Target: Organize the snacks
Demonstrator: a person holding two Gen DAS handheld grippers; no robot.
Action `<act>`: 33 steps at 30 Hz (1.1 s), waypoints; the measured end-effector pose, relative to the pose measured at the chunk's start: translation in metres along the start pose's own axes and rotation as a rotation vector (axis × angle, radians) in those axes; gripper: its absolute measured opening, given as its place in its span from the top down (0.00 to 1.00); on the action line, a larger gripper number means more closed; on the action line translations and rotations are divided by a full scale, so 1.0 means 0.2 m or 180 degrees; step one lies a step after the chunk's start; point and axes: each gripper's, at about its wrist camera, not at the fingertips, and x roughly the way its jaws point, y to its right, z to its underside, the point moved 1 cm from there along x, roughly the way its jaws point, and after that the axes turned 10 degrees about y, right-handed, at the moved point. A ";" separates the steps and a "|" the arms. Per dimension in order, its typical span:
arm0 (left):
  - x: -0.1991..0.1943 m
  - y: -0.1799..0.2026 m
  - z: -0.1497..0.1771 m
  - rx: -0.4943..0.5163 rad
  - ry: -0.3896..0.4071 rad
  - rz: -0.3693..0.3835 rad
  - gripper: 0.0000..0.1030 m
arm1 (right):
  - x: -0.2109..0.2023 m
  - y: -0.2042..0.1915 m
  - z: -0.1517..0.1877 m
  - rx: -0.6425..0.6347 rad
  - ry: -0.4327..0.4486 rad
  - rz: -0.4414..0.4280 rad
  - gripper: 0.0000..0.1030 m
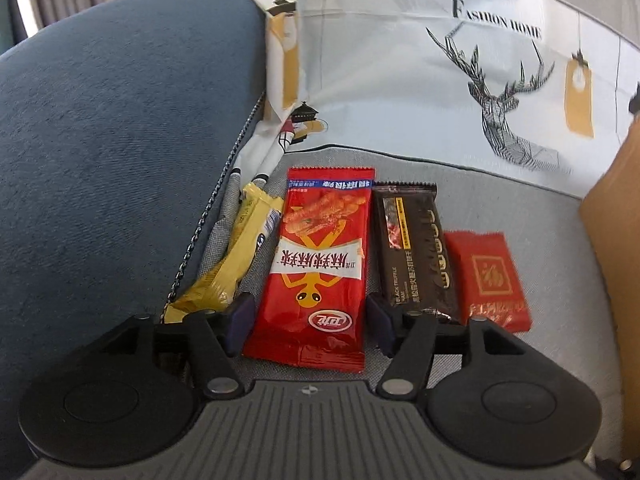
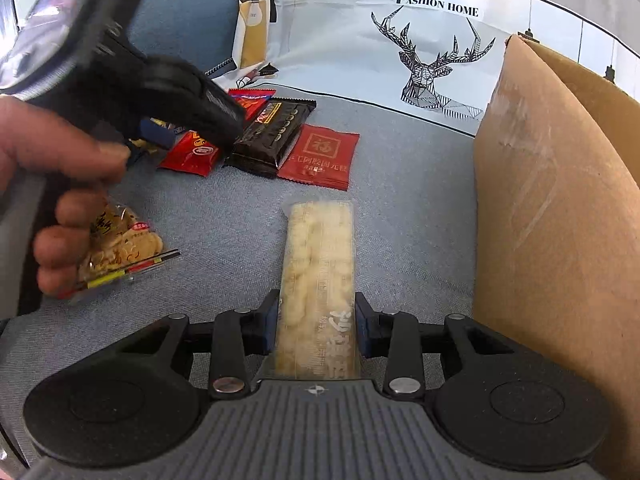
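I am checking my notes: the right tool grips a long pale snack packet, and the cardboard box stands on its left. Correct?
Not quite. The right wrist view shows the cardboard box on the right of the right tool, not its left. The long pale snack packet is indeed gripped.

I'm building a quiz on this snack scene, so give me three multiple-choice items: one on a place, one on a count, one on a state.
1. Where does the black packet lie?
A. Between two red packets
B. Inside the box
C. On the blue cushion

2. How many packets form the row below the deer print?
A. Two
B. Four
C. Six

3. The right gripper is:
A. open and empty
B. shut on the pale packet
C. shut on a black packet

Answers:
1 A: the long red packet lies on one side of it and the small red packet on the other.
2 B: the yellow packet, long red, black and small red lie side by side.
3 B: both pads press the pale packet's sides.
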 end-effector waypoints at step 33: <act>-1.13 -0.49 -0.38 -0.0770 0.1531 -0.1013 0.13 | 0.02 -0.01 -0.01 0.0053 -0.0054 -0.0007 0.62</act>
